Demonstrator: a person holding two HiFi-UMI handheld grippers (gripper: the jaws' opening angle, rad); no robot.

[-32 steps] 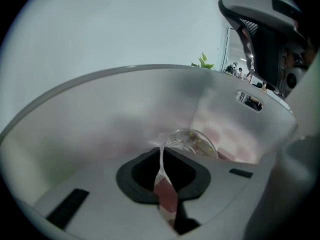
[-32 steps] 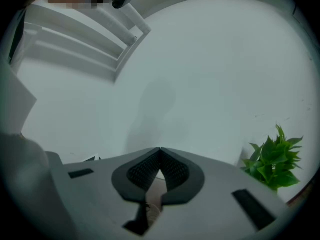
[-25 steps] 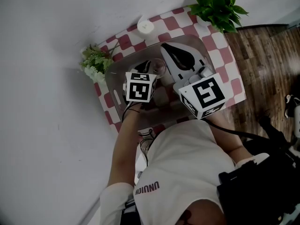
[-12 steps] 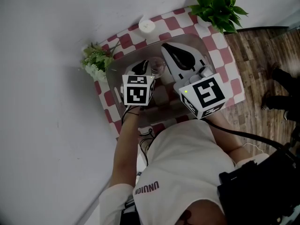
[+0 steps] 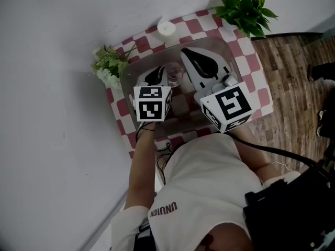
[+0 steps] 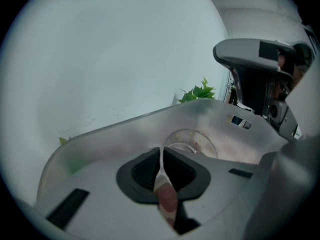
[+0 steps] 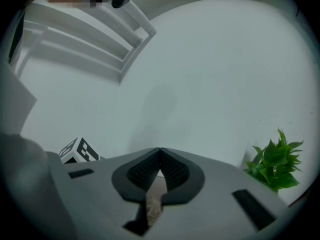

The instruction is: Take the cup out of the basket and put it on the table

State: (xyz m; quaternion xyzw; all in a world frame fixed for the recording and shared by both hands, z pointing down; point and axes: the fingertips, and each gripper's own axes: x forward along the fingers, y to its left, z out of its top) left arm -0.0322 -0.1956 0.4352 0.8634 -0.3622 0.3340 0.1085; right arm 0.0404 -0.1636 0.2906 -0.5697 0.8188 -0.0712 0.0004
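Note:
A clear glass cup [image 5: 174, 76] stands inside the translucent grey basket [image 5: 212, 42] on the checked table. In the left gripper view the cup [image 6: 191, 143] sits just past the jaw tips, with the basket wall [image 6: 125, 121] behind it. My left gripper [image 5: 165, 77] reaches it from the near left; its jaws are closed and the tips [image 6: 161, 150] meet at the cup's left rim, pinching it. My right gripper [image 5: 189, 55] lies over the basket's right half, shut on nothing, and its tips [image 7: 160, 150] face the bare wall.
A leafy green plant [image 5: 243, 9] stands at the table's far right corner and shows in the right gripper view [image 7: 275, 161]. White flowers [image 5: 107, 69] sit at the left edge, a small white round thing [image 5: 166, 29] at the back. Wooden floor [image 5: 293, 61] lies to the right.
My left gripper's marker cube has slid down and left, towards the person, and the cup has shifted slightly left with it. The right gripper has stayed put.

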